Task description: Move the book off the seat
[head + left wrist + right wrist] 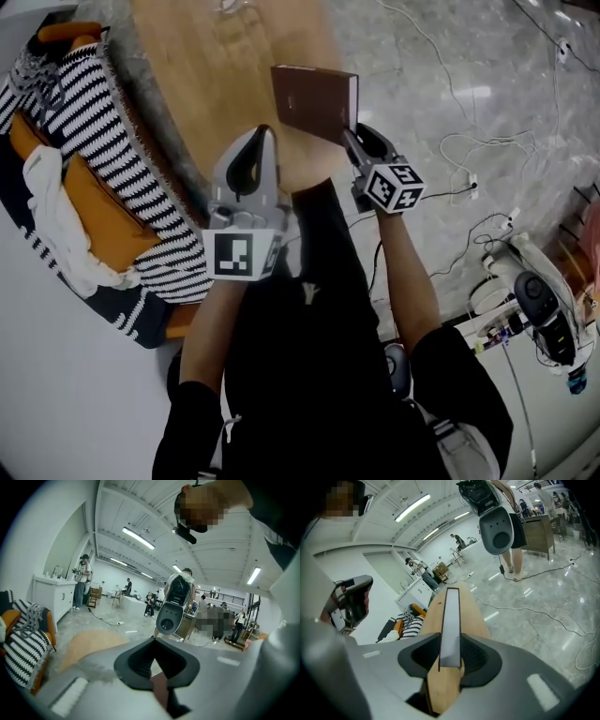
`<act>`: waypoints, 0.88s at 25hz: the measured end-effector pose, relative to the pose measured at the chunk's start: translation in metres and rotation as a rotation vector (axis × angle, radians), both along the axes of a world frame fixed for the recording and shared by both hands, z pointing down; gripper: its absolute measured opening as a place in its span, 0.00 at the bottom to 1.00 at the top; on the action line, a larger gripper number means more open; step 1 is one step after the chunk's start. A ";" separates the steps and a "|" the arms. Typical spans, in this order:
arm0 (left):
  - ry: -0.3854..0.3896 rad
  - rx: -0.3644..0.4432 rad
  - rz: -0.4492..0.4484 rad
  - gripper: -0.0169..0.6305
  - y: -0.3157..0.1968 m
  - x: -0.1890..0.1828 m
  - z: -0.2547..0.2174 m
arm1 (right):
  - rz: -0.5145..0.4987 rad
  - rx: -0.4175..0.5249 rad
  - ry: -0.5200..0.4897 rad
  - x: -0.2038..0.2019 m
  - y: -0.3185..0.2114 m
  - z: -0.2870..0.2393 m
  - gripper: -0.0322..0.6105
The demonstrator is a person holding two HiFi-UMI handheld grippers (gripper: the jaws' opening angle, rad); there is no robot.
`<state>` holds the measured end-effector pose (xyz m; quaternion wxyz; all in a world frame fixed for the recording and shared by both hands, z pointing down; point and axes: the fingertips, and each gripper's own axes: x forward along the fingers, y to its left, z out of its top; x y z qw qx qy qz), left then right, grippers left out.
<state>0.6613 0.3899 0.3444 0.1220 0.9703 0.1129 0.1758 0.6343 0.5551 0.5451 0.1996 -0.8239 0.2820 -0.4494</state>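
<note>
The wooden table (225, 66) lay under and ahead of the book (314, 98), with the seat (108, 220) and its striped throw (89, 108) well apart at the left. The book stood on edge, its long axis running away from the right gripper (349, 139), which was clamped on its near end. The left gripper (260, 133), pinched together on nothing, hung just beside it, and nothing barred the tabletop.

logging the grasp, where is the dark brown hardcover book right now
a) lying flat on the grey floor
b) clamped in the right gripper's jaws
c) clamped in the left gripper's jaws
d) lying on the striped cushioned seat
b: the dark brown hardcover book sits clamped between the jaws of the right gripper, off the seat and above the light wooden table.
</note>
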 end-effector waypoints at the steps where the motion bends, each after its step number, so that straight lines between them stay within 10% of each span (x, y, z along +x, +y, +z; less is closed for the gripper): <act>1: -0.003 0.002 0.003 0.04 0.001 0.002 0.002 | -0.004 -0.001 -0.007 0.001 0.001 0.004 0.27; 22: -0.068 -0.011 0.054 0.04 0.017 0.017 0.051 | 0.043 0.207 -0.099 0.023 0.018 0.063 0.29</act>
